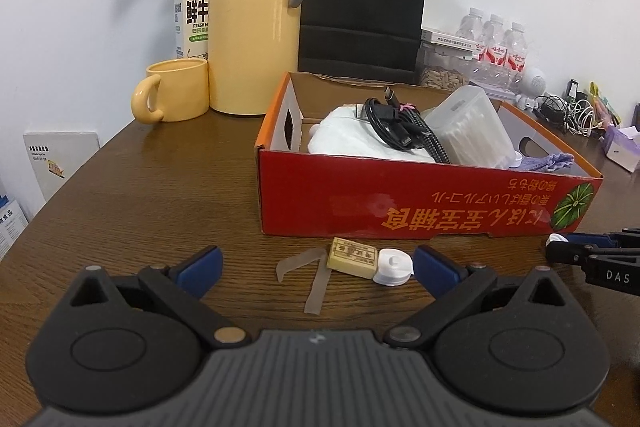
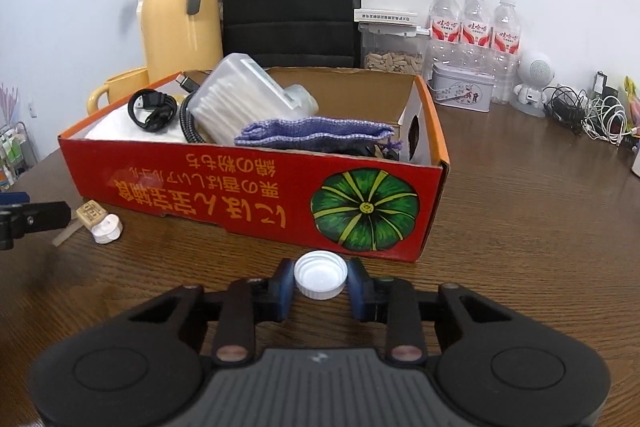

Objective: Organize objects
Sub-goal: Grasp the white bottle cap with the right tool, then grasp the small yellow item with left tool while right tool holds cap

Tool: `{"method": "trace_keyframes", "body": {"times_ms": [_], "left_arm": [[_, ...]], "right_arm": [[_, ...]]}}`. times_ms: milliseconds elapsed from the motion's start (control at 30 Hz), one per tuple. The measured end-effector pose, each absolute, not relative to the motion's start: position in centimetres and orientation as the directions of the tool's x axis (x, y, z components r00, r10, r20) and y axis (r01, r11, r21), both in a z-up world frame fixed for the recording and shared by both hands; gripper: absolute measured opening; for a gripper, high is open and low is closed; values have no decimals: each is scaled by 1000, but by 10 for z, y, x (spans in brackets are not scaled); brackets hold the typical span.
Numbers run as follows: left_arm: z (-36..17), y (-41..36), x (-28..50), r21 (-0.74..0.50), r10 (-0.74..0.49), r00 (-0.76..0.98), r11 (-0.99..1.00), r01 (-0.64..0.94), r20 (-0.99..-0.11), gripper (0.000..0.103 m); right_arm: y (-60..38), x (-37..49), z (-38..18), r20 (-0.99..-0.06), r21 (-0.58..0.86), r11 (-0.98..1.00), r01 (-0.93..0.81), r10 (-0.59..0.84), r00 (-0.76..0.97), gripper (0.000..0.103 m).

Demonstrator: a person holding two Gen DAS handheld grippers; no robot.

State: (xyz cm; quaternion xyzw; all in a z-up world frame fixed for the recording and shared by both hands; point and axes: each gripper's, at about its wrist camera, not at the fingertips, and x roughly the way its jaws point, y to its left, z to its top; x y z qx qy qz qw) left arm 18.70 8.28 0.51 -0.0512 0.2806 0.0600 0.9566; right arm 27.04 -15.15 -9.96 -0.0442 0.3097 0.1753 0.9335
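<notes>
Bottle cap [image 2: 320, 274] sits pinched between the right gripper [image 2: 321, 285]'s blue pads, low over the table just short of the red box [image 2: 256, 183]. It's shallow and slick, so it could easily squirt out while clearing the box wall. Left gripper [image 1: 316, 263] is spread wide, with the eraser [image 1: 352, 259] and white spool [image 1: 393, 267] just ahead of it.

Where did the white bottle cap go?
In the right wrist view the white bottle cap sits between the right gripper's blue fingers, low over the wooden table, just in front of the red cardboard box.
</notes>
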Motion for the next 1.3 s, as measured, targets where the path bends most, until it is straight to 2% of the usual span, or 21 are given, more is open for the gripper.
{"method": "trace_keyframes", "body": {"times_ms": [400, 433, 500, 533, 600, 667, 867, 1133, 1300], "left_arm": [[6, 81, 183, -64, 73, 857, 990, -122, -510, 103], [6, 80, 182, -62, 72, 863, 991, -118, -500, 101], [7, 78, 182, -53, 70, 873, 993, -109, -483, 88], [7, 77, 183, -44, 70, 874, 994, -103, -481, 84], [6, 75, 189, -18, 80, 866, 995, -102, -493, 70], [4, 73, 196, -2, 83, 854, 995, -98, -513, 62], [-1, 74, 209, -26, 47, 836, 997, -72, -547, 56], [-6, 71, 213, -37, 14, 820, 998, -42, -572, 31], [-7, 68, 210, -23, 10, 825, 999, -28, -565, 31]], "right_arm": [[-137, 235, -86, -476, -5, 911, -413, 361, 802, 27], [-135, 232, -85, -470, -8, 909, -418, 365, 804, 27], [-132, 227, -84, -461, -15, 905, -425, 371, 806, 27], [-131, 226, -84, -457, -18, 903, -428, 374, 807, 27], [-131, 224, -83, -453, -20, 903, -430, 375, 809, 27], [-132, 224, -83, -451, -17, 903, -429, 375, 810, 27], [-133, 222, -82, -438, -13, 900, -436, 387, 811, 27], [-134, 218, -80, -421, -6, 896, -444, 400, 814, 27], [-135, 218, -79, -414, -7, 895, -446, 403, 816, 27]]}}
